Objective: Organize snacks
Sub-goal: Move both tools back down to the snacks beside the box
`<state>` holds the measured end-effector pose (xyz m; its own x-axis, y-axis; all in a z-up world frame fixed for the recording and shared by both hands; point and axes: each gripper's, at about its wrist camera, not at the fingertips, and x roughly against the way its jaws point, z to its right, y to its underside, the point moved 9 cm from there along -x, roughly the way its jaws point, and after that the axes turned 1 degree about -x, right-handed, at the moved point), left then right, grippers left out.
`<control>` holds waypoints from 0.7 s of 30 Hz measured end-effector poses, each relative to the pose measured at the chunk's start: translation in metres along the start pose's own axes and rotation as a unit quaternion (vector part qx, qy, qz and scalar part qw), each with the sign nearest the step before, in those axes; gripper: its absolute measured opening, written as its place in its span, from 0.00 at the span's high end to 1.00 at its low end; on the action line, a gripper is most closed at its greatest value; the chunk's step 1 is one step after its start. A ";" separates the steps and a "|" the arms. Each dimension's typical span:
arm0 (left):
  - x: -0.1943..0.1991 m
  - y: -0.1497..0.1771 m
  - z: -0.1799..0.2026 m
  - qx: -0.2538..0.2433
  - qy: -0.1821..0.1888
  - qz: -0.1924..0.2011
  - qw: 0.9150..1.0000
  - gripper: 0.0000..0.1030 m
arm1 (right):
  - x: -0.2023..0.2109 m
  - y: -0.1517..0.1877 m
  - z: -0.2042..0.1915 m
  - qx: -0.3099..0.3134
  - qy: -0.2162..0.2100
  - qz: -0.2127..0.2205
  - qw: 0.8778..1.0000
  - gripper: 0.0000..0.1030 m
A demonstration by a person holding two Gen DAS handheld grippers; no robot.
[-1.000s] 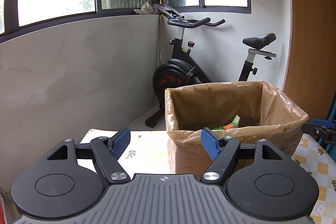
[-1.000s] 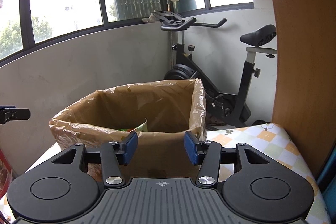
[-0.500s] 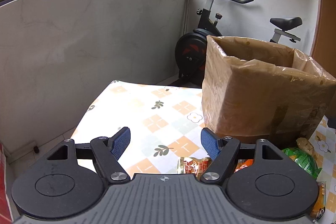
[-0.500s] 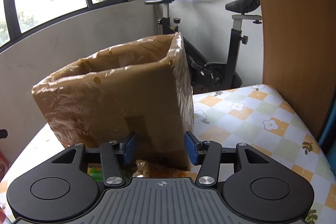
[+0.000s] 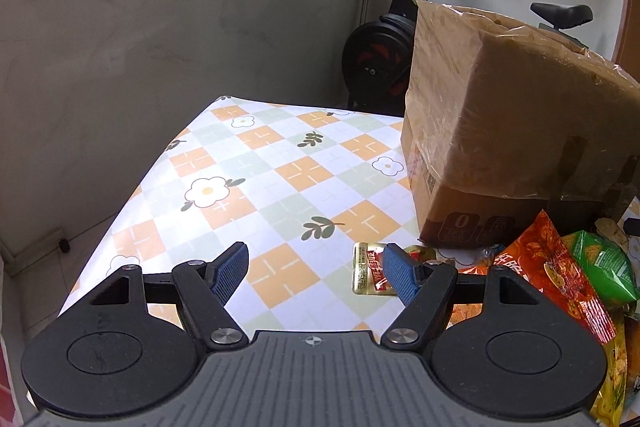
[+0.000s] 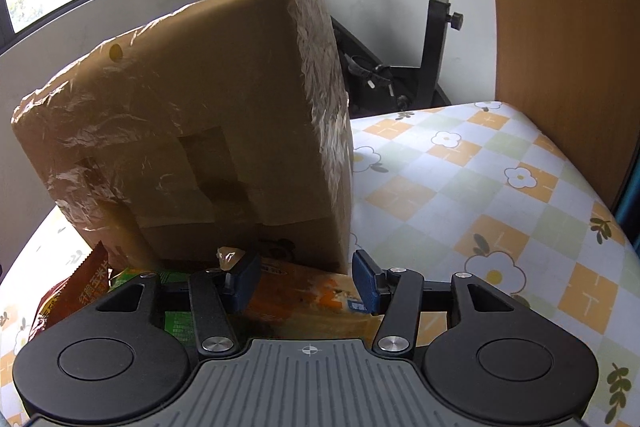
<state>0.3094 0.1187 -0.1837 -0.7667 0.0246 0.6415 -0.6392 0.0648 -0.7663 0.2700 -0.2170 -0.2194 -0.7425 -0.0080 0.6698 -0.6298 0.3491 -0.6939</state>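
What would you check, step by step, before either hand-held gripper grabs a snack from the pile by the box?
1. Right hand-held gripper empty: ok, jaws opening, nothing pinched.
2. Snack lined up with it: ok, orange packet lies below the gap between the fingers.
3. Left hand-held gripper open and empty: ok.
4. Left target lined up: not ok, small red-and-gold sachet sits beside its right finger, not between the fingers.
5. Cardboard box upright on the table: ok.
6. Room left inside the box: cannot tell, its opening is out of sight.
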 end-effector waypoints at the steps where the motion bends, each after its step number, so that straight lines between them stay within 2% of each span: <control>1: -0.001 0.000 0.000 0.000 0.000 -0.001 1.000 0.26 | -0.002 -0.001 0.001 -0.005 0.001 -0.002 1.000 0.53; 5: -0.004 0.002 0.001 0.012 0.008 -0.005 1.000 0.26 | -0.009 -0.004 -0.001 -0.013 -0.005 -0.006 1.000 0.53; 13: -0.004 -0.006 0.008 0.011 0.018 -0.001 1.000 0.26 | -0.024 -0.011 -0.021 0.011 -0.009 -0.016 1.000 0.44; 21: 0.008 -0.010 0.007 0.011 0.013 0.012 1.000 0.26 | -0.023 0.016 -0.007 -0.002 0.012 -0.044 0.999 0.43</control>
<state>0.3088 0.1114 -0.1711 -0.7805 0.0521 0.6230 -0.6215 0.0420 -0.7823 0.2791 -0.2044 -0.2441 -0.6786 -0.0163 0.7344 -0.6916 0.3511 -0.6312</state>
